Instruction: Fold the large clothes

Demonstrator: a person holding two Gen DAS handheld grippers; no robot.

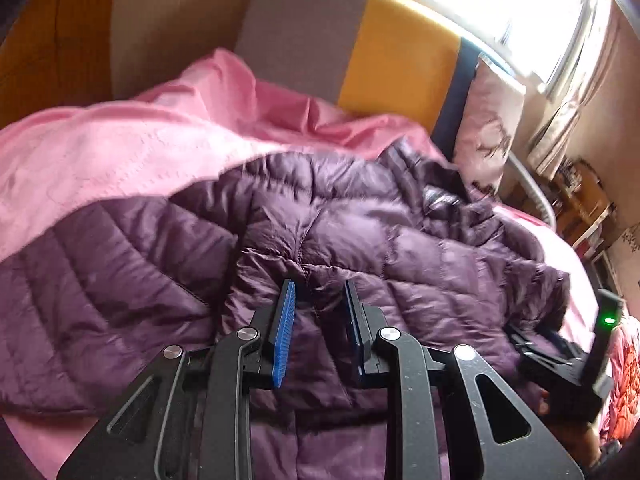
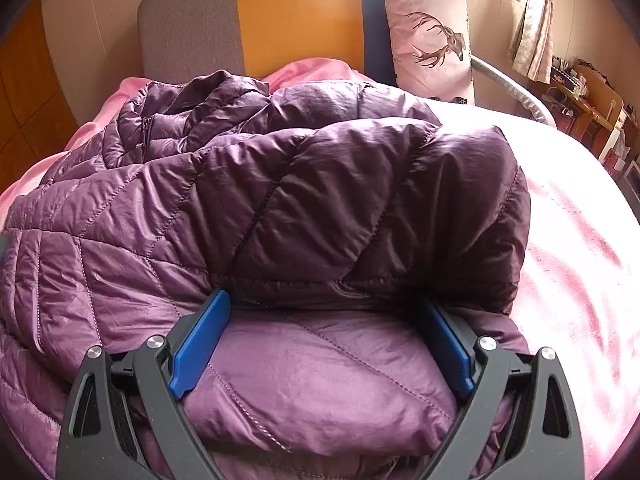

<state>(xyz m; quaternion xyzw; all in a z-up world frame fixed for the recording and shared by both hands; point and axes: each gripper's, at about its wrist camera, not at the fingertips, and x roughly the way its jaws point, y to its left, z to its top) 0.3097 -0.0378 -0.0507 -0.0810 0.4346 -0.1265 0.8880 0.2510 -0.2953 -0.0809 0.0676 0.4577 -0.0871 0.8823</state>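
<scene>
A purple quilted puffer jacket (image 1: pixel 360 240) lies crumpled on a pink bedspread (image 1: pixel 100 152). My left gripper (image 1: pixel 320 288) hovers over the jacket's middle with its blue-padded jaws partly open, a narrow gap between them, fabric just beyond the tips. My right gripper (image 2: pixel 324 300) is wide open, its blue pads (image 2: pixel 204 336) on either side of a puffy fold of the jacket (image 2: pixel 320 200), tips touching a folded-over layer. The right gripper also shows in the left wrist view (image 1: pixel 560 356), at the jacket's right edge.
The headboard (image 2: pixel 288 12) is grey, yellow and navy. A pink pillow with a deer print (image 2: pixel 432 36) leans against it. A window with curtains (image 1: pixel 560 20) is at the right. A desk with clutter (image 2: pixel 588 96) stands beyond the bed.
</scene>
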